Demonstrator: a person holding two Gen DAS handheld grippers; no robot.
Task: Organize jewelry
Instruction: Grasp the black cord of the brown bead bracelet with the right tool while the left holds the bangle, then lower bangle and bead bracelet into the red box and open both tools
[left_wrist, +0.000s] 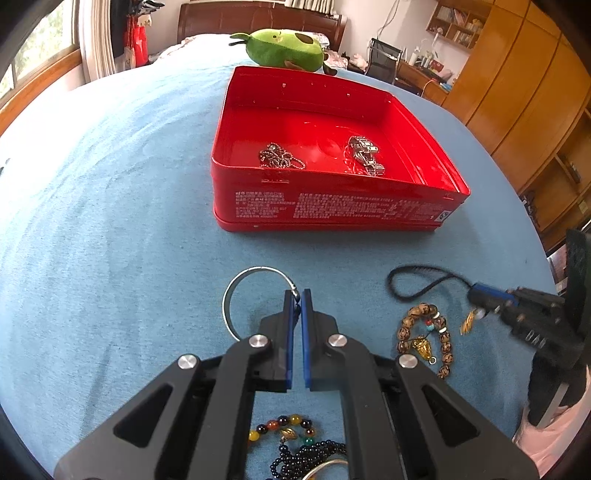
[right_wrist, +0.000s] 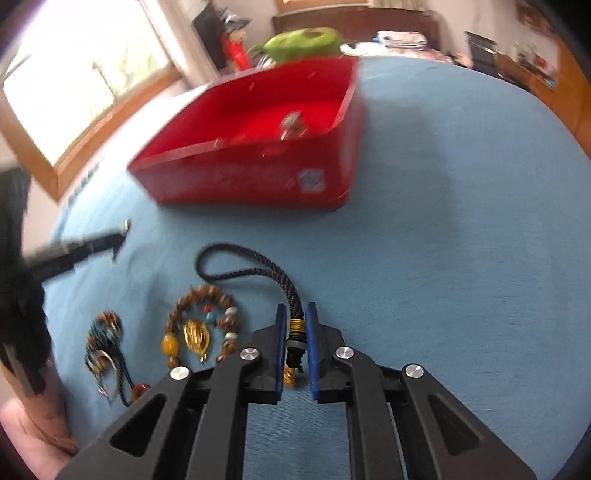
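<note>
Here right tongs (right_wrist: 295, 314) pinch the cord (right_wrist: 258, 266) looping forward-left; left tongs (left_wrist: 297, 295) apparently grip the bangle (left_wrist: 236, 295).

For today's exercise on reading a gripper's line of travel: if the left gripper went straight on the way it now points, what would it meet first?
The left gripper, shut on the silver bangle, points across bare blue sheet at the red tin. It would probably meet the tin's near wall first, though depth is hard to judge.

Bare blue sheet (left_wrist: 92, 221) left of red tin (left_wrist: 332, 210) (open-topped), beads (left_wrist: 424, 339) crowding right
</note>
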